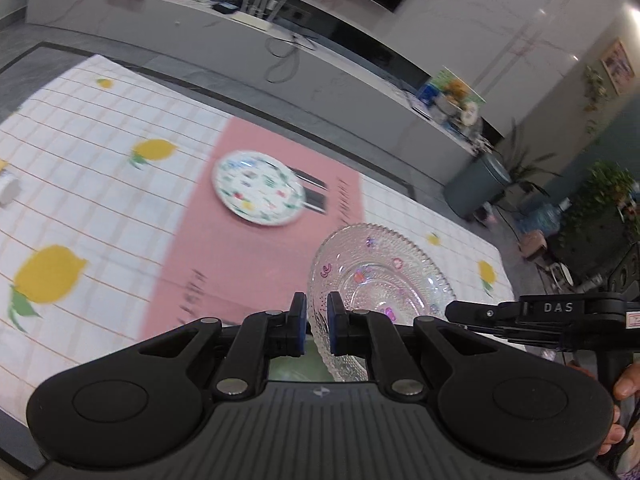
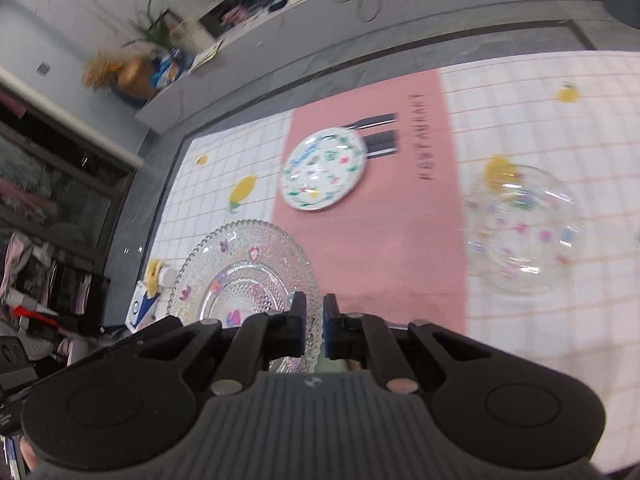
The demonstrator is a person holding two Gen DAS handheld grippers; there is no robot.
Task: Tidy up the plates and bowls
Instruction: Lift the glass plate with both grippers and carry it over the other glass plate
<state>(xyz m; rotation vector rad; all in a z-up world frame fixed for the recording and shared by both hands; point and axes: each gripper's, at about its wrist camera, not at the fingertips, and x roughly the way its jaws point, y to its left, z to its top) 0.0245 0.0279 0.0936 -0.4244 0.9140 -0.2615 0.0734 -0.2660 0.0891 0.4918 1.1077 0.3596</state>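
Note:
A clear beaded glass plate (image 1: pixel 380 276) with small coloured flowers is held off the table by both grippers. My left gripper (image 1: pixel 317 322) is shut on its near left rim. My right gripper (image 2: pixel 314 322) is shut on the plate's (image 2: pixel 244 268) opposite rim; its body shows in the left wrist view (image 1: pixel 560 316). A white plate with a coloured pattern (image 1: pixel 260 188) lies on the pink placemat (image 1: pixel 224 264), also in the right wrist view (image 2: pixel 324 168). A clear glass bowl with coloured dots (image 2: pixel 524 228) sits on the checked cloth to the right.
The table has a white checked cloth with lemons (image 1: pixel 100 184). A small white cup (image 1: pixel 6 190) stands at the left edge. Beyond the table runs a long grey bench (image 1: pixel 240 44) with clutter, a grey bin (image 1: pixel 476 186) and plants. A blue and white box (image 2: pixel 142 308) lies off the table's left side.

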